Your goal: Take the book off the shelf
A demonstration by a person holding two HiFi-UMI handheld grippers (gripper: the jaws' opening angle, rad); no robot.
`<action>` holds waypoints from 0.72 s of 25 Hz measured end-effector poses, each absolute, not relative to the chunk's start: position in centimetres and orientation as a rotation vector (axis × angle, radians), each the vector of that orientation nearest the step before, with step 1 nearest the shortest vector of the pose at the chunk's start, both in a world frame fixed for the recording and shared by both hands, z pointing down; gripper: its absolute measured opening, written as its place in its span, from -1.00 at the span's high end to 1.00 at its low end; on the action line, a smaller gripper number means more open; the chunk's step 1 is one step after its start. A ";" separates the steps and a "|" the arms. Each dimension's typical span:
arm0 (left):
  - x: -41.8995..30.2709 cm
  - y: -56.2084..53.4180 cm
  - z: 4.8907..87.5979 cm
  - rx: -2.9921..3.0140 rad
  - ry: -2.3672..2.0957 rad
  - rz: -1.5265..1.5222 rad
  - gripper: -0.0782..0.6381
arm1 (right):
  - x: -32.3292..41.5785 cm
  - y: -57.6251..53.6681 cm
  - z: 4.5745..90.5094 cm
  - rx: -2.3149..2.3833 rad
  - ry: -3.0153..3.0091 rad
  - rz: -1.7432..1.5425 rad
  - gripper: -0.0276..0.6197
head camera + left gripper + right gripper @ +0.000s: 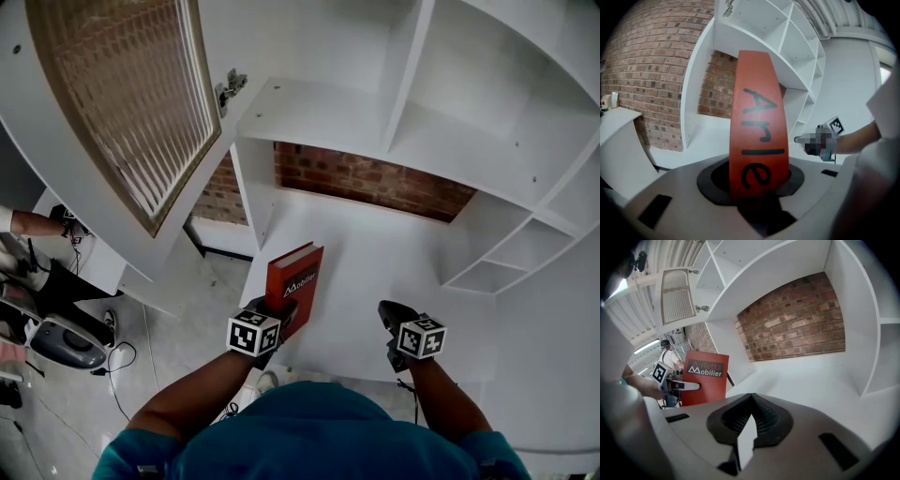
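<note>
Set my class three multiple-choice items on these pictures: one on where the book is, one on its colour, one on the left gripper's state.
1. The book is:
A) at the front of the brick-backed bay, toward its left wall
B) in a top compartment
C) on the floor

2. Its cover is:
A) blue
B) red
C) green

3. The left gripper is:
A) open and empty
B) shut on nothing
C) shut on the book

Answers:
1 A: the head view shows it upright near that wall, well in front of the bricks.
2 B: the cover is red in all three views.
3 C: the left gripper view shows the jaws clamping the book.
</note>
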State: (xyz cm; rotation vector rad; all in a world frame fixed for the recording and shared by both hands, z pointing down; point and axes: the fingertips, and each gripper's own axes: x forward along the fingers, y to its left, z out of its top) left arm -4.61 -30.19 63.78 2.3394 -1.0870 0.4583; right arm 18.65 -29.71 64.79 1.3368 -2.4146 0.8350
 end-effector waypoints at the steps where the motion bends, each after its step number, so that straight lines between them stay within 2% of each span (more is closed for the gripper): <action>1: -4.6 -30.2 63.8 2.341 -1.087 0.456 0.32 | 18.6 -29.7 64.8 1.336 -2.416 0.833 0.85; 18: -4.5 -30.5 63.0 2.355 -1.107 0.408 0.32 | 18.4 -30.1 64.9 1.314 -2.395 0.763 0.85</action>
